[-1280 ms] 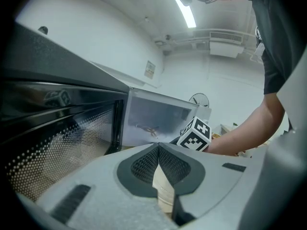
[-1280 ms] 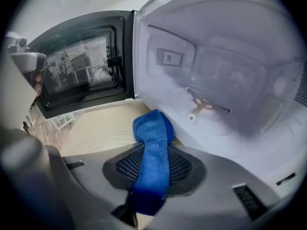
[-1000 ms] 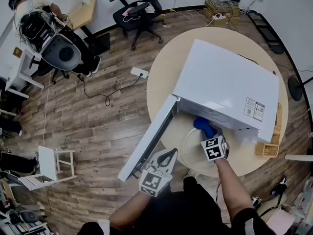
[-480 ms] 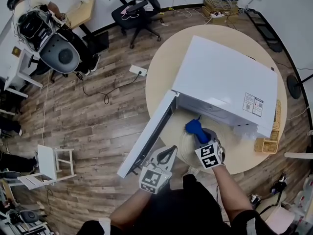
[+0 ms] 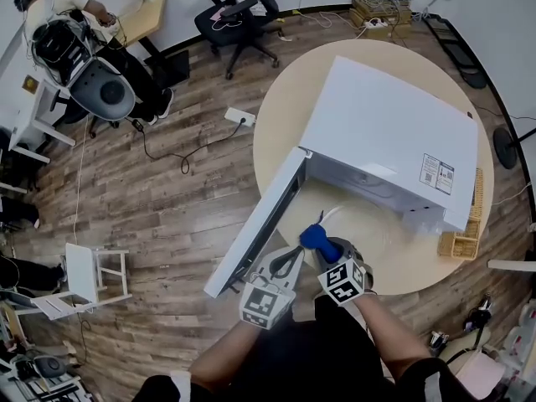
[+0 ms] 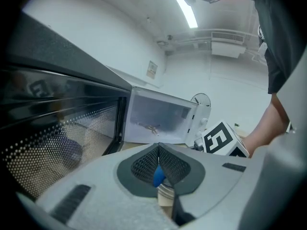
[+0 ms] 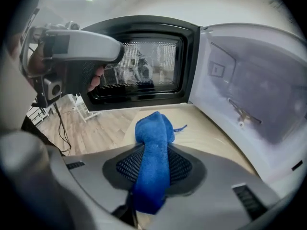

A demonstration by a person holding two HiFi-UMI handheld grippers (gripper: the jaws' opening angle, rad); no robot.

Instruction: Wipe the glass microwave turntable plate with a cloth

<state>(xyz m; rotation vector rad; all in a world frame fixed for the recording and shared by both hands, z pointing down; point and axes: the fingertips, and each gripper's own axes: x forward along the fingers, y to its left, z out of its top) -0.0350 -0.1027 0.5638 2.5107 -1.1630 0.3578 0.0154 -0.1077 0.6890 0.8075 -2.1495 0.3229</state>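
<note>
**Cloth clamped in R gripper, in front of the open microwave**

Head view: white microwave [image 5: 385, 141] on a round table [image 5: 276, 132], door [image 5: 255, 229] open. R gripper [image 5: 325, 248] sits just in front of the cavity mouth, w/ the blue cloth [image 5: 314, 237] sticking out toward the door. L gripper [image 5: 291, 263] is just beside it, close to the door's inner face. Glass plate [image 5: 333, 213] lies on the table in front of the mouth. It's seen only as a faint glinting rim; the rest is too clear to trace.

L gripper view: settles what the head view can't. The jaws are together w/ nothing btwn them, and a blue sliver shows thru the slot behind the tips. Door mesh is at left, the cavity ahead, and the R gripper's marker cube beside it.

R gripper view: jaws pinched on the cloth, which folds up over the pads. Door window is ahead, cavity to the right. Plate can't be made out here.
</note>
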